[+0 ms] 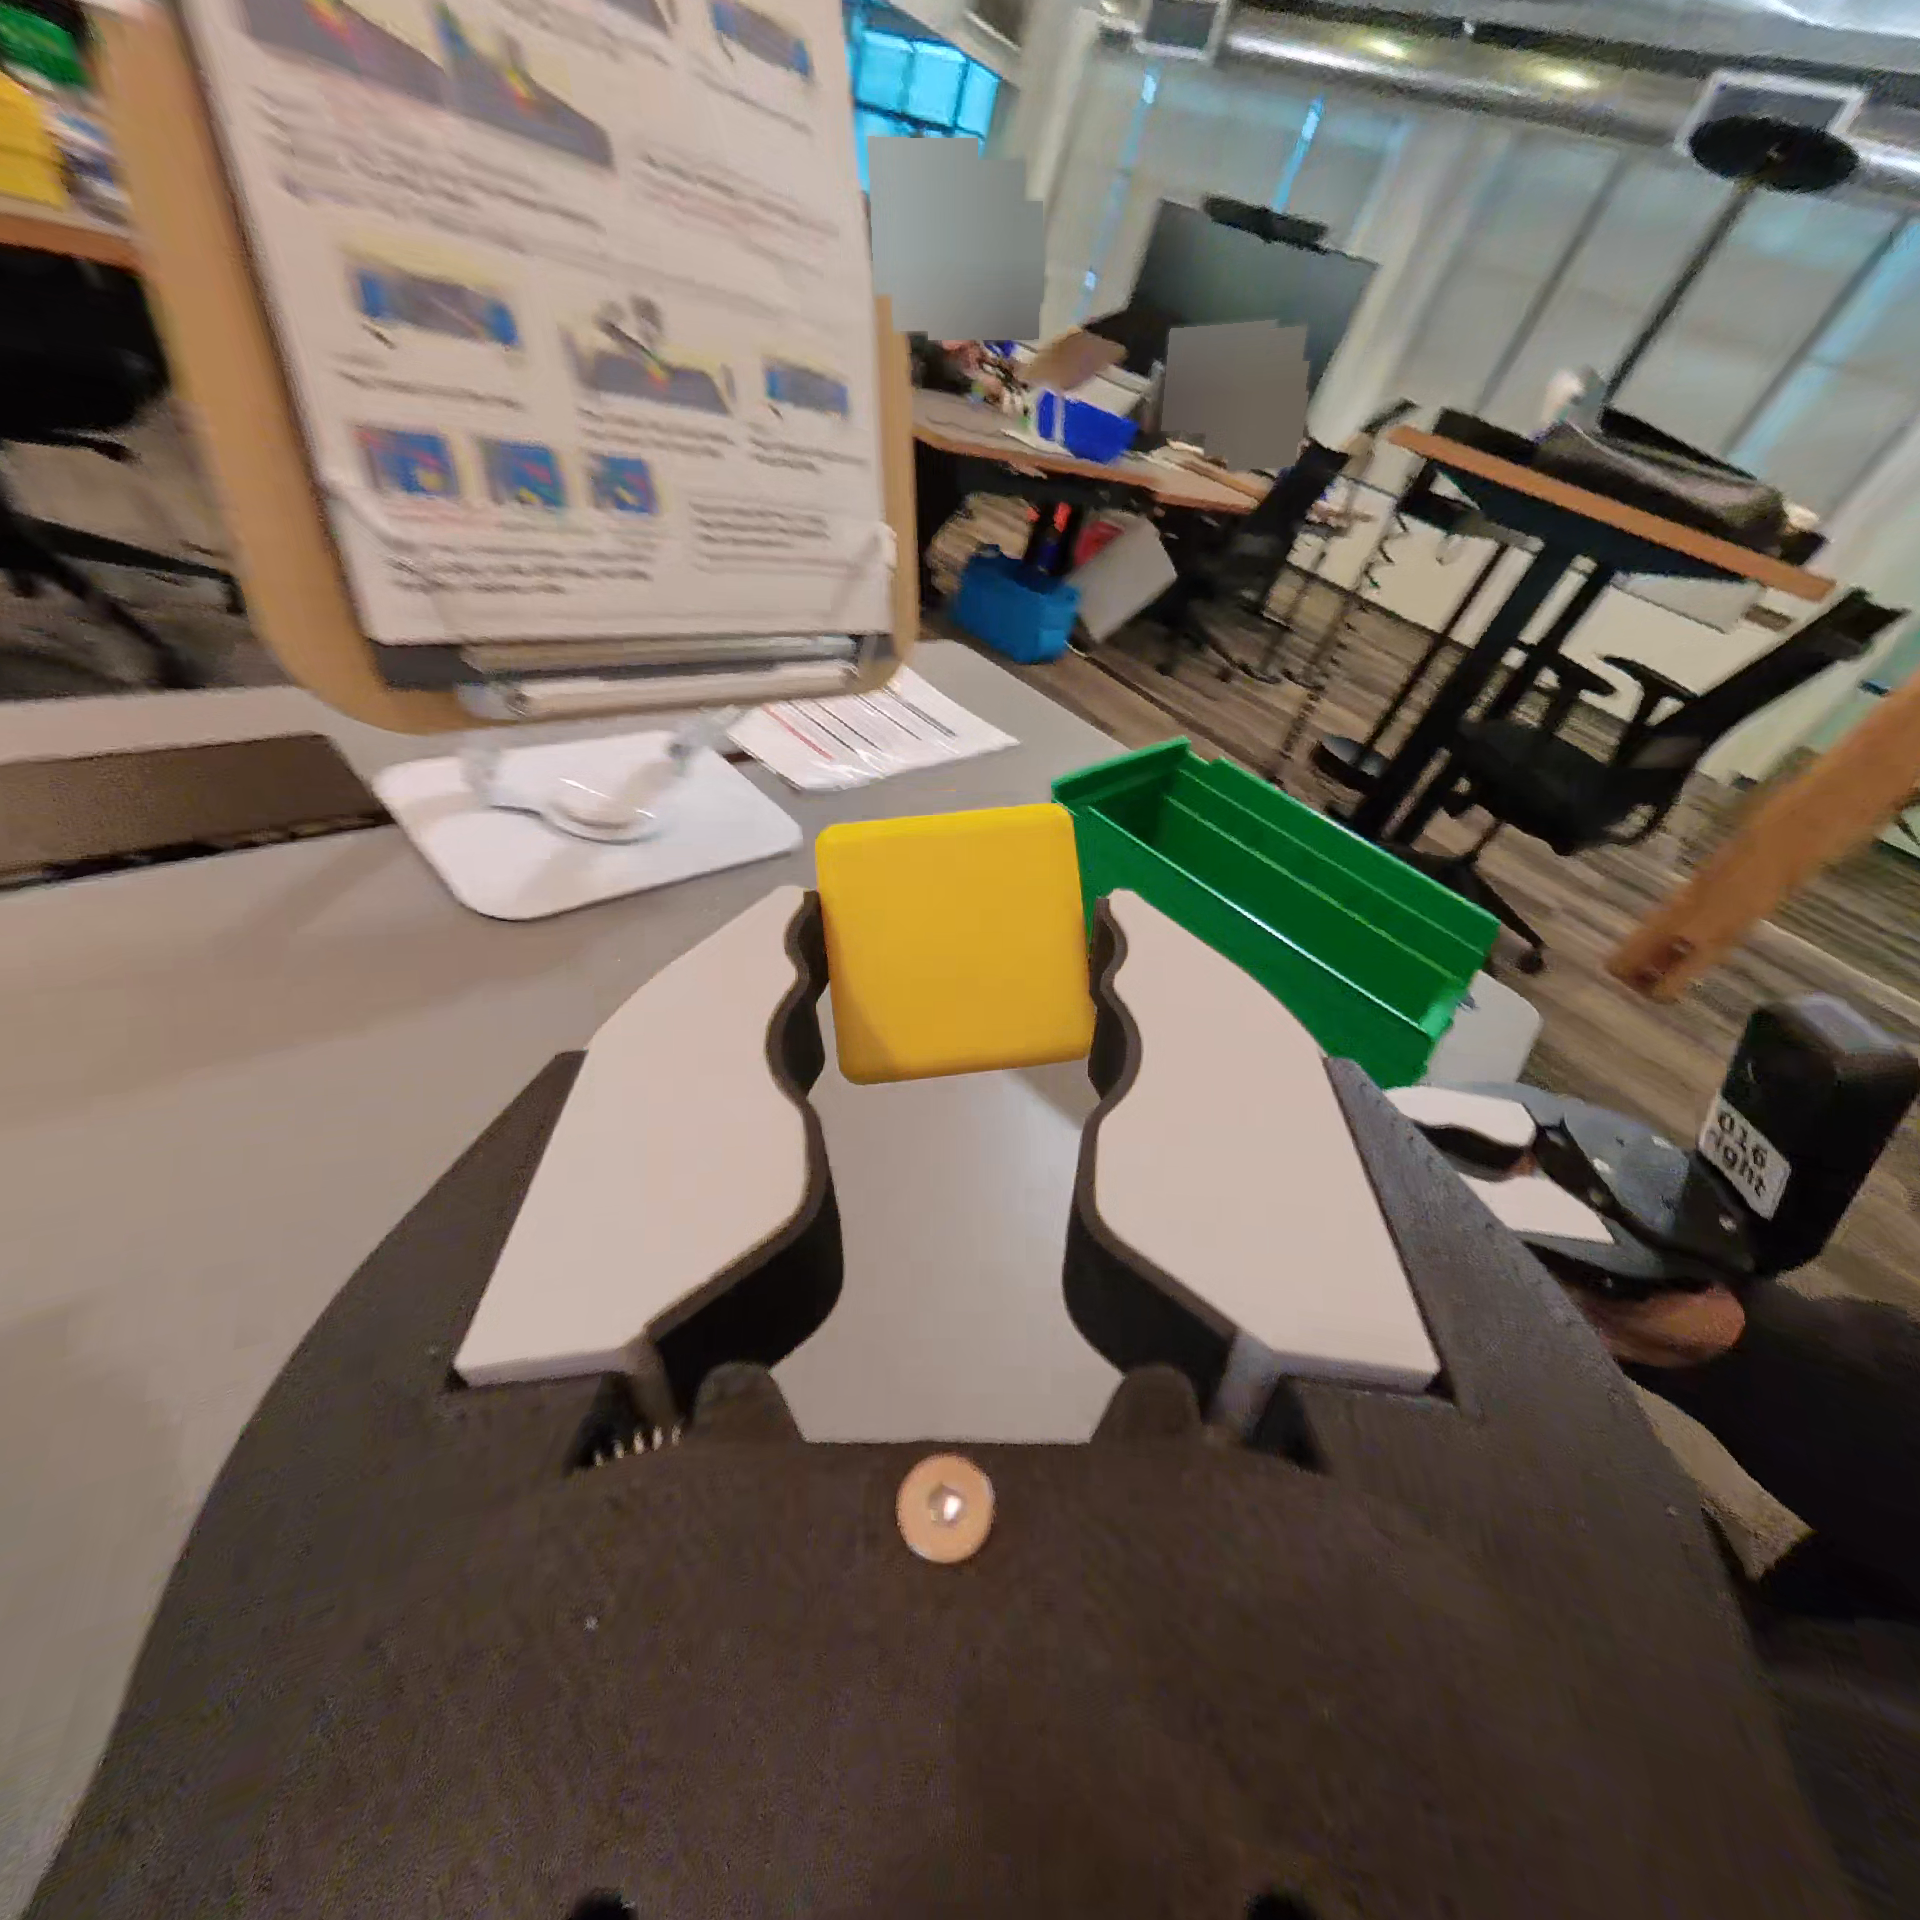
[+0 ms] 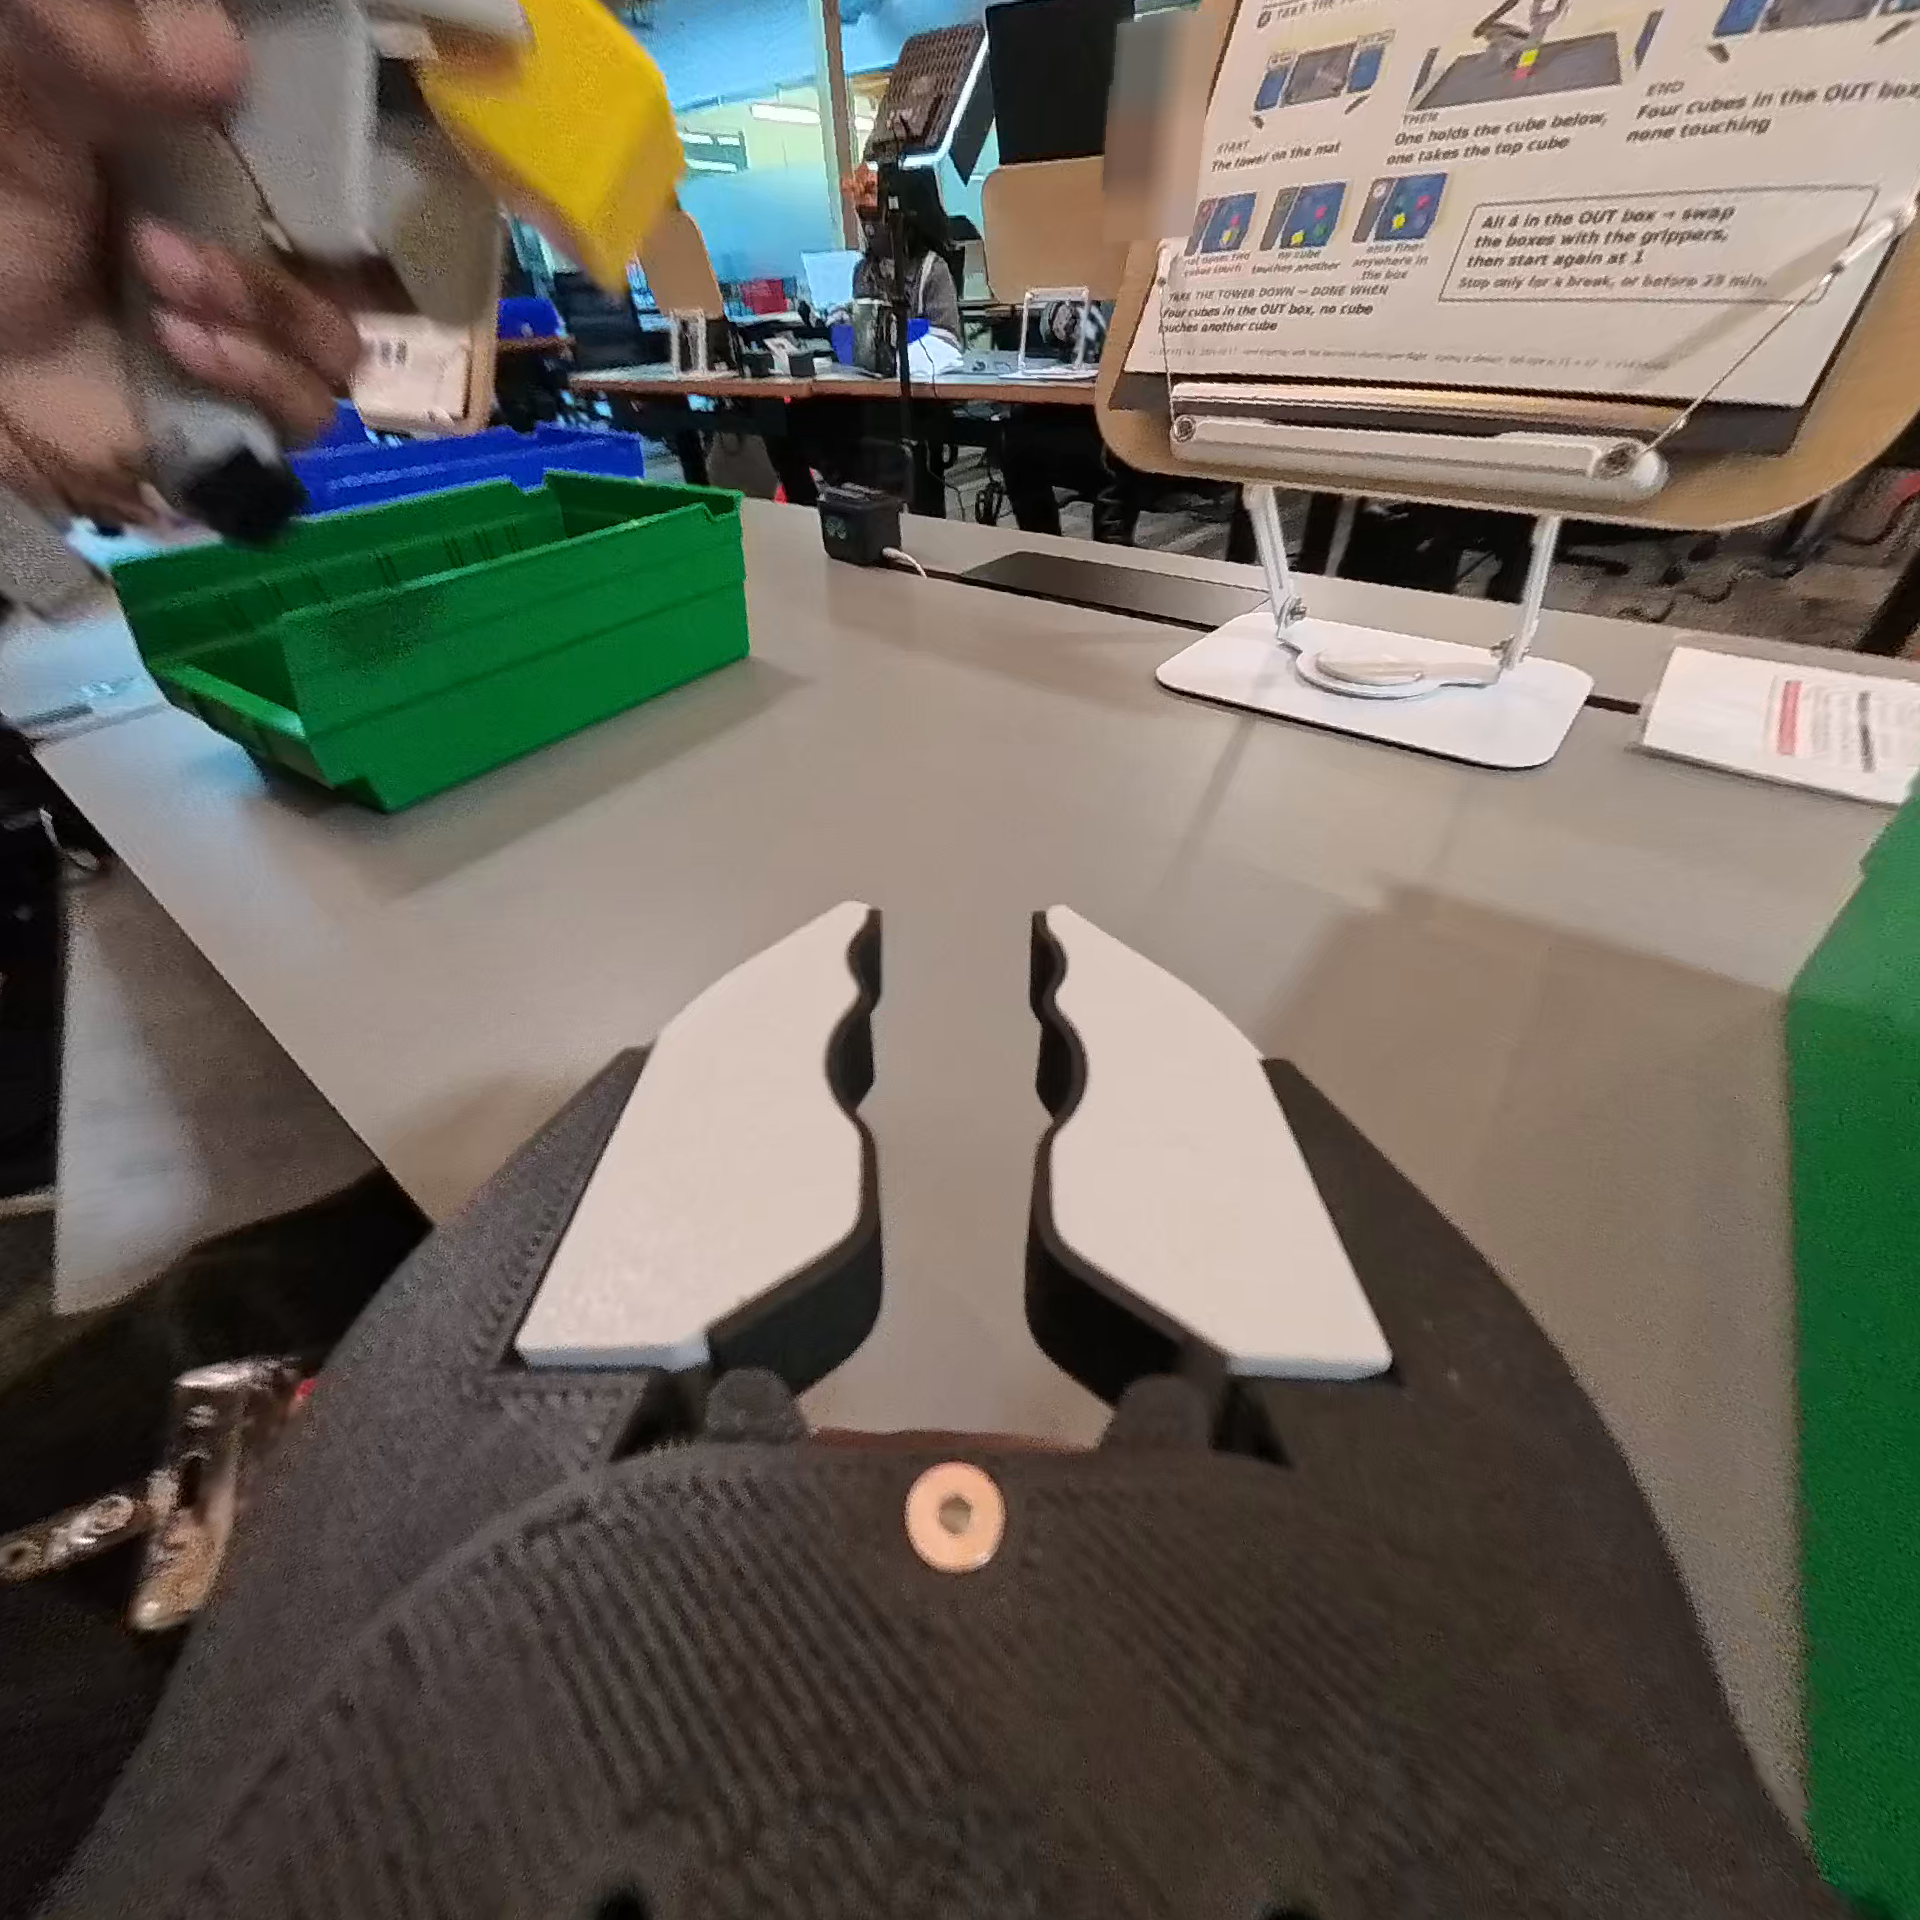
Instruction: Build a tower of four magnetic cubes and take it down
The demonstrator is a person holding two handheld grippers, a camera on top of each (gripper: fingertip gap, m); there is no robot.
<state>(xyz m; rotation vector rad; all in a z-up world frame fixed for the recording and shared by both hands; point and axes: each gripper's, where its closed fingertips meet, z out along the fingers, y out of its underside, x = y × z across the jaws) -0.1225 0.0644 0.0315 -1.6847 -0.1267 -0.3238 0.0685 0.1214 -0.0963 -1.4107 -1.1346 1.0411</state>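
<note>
Left wrist view | my left gripper [image 1: 951, 940] pinches smooth yellow plastic cube [image 1: 954, 940] with rounded corners | my right gripper [image 2: 956, 925] parted, empty, above matte grey table [image 2: 935, 748]

Both wrist cameras look forward low over the table [image 2: 935, 748], seemingly sharing the green bin [image 1: 1299, 914].

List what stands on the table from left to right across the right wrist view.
Green bin → black box → white stand → paper sheet → second green bin at the right edge.
</note>
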